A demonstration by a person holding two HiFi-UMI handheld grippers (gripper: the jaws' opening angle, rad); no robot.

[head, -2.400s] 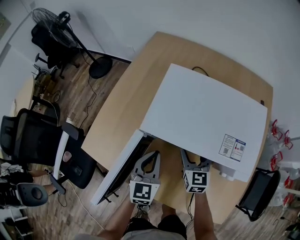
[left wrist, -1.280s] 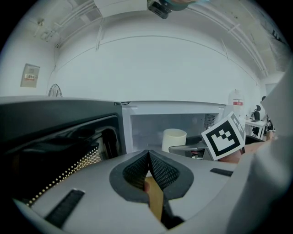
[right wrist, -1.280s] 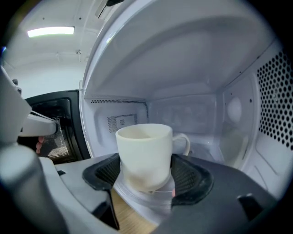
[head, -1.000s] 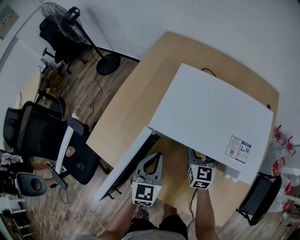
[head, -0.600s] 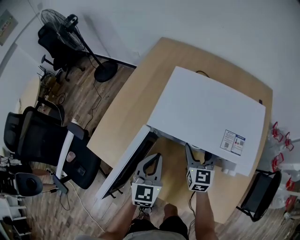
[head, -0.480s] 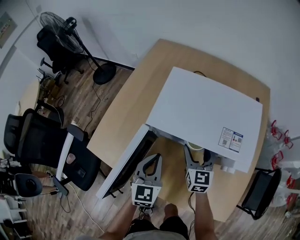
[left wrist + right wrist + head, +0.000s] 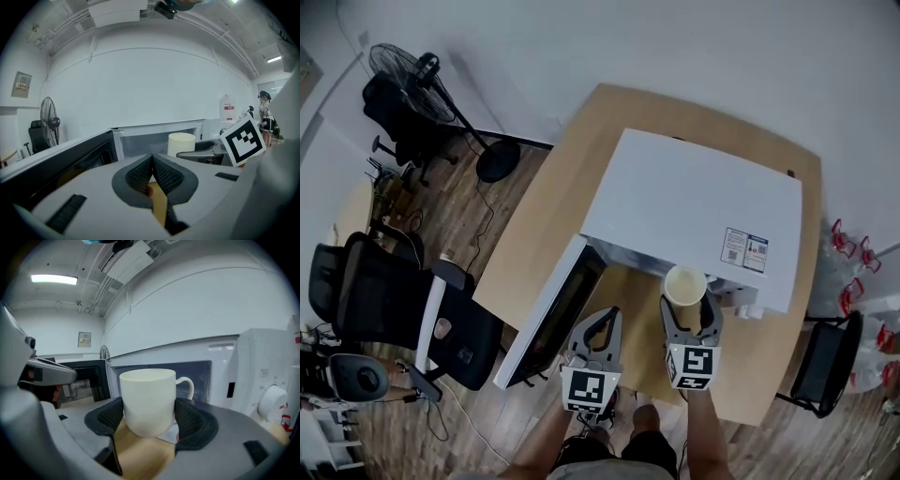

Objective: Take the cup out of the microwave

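The right tongs (image 7: 151,423) are clamped on a cream-white mug (image 7: 149,399), with the padded jaws pressing its two sides low on the body and the handle (image 7: 187,387) pointing off to the right. The mug stands upright between the jaws, just outside the open cavity of the white microwave (image 7: 694,202) and over the wooden tabletop (image 7: 539,220). In the head view its rim shows just in front of the oven's front edge. The microwave door (image 7: 546,314) is swung wide to the left. The left tongs (image 7: 152,169) hang beside the right ones, near the door, with their jaws pressed together and nothing between them.
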